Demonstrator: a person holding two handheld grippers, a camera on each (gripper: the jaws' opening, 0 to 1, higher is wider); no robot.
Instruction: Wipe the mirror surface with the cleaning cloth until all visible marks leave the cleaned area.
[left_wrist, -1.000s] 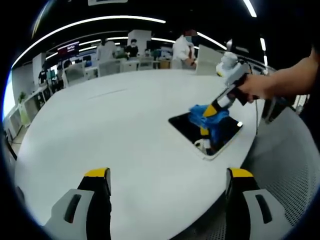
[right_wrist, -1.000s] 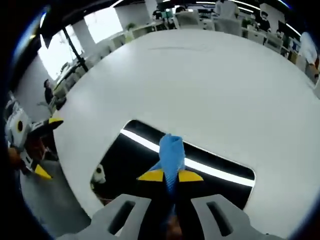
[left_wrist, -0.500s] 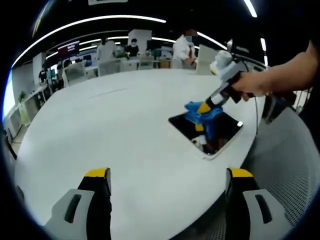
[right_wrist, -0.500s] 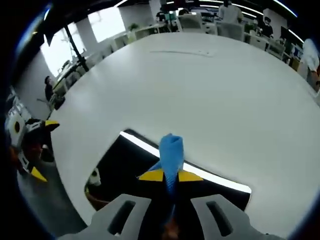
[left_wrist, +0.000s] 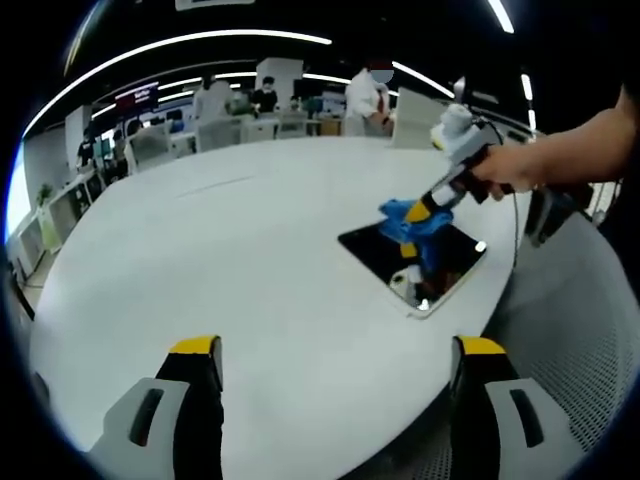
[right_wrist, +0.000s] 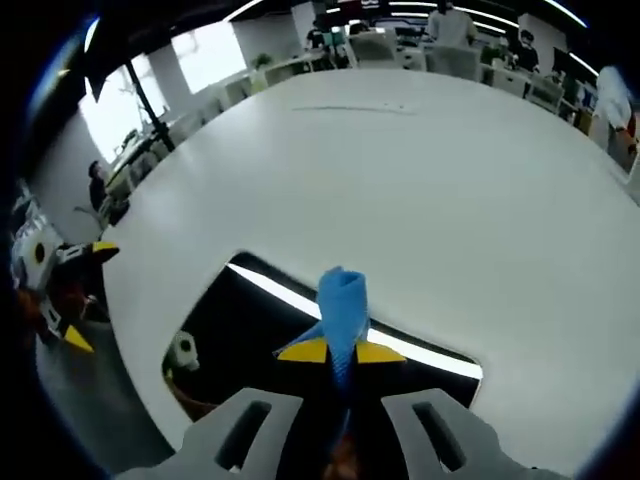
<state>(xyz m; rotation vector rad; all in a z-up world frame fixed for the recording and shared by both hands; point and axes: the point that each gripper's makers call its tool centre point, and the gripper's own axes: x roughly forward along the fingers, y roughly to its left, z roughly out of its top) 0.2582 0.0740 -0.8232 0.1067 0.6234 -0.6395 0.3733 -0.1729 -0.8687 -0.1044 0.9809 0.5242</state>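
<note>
Right claw (right_wrist: 341, 352) shifted, blue cloth (right_wrist: 341, 300) on mirror (right_wrist: 250, 330)

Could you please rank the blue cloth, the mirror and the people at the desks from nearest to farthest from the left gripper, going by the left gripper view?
1. mirror: flat on the white table, ahead and right of the left gripper.
2. blue cloth: on the mirror's far part, clamped in the right gripper.
3. people at the desks: beyond the table's far edge.

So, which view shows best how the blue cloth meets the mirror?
The left gripper view: the blue cloth hangs from the right claw onto the mirror, seen from the side. The right gripper view shows the cloth end-on, bunched between its jaws, contact hidden.
</note>
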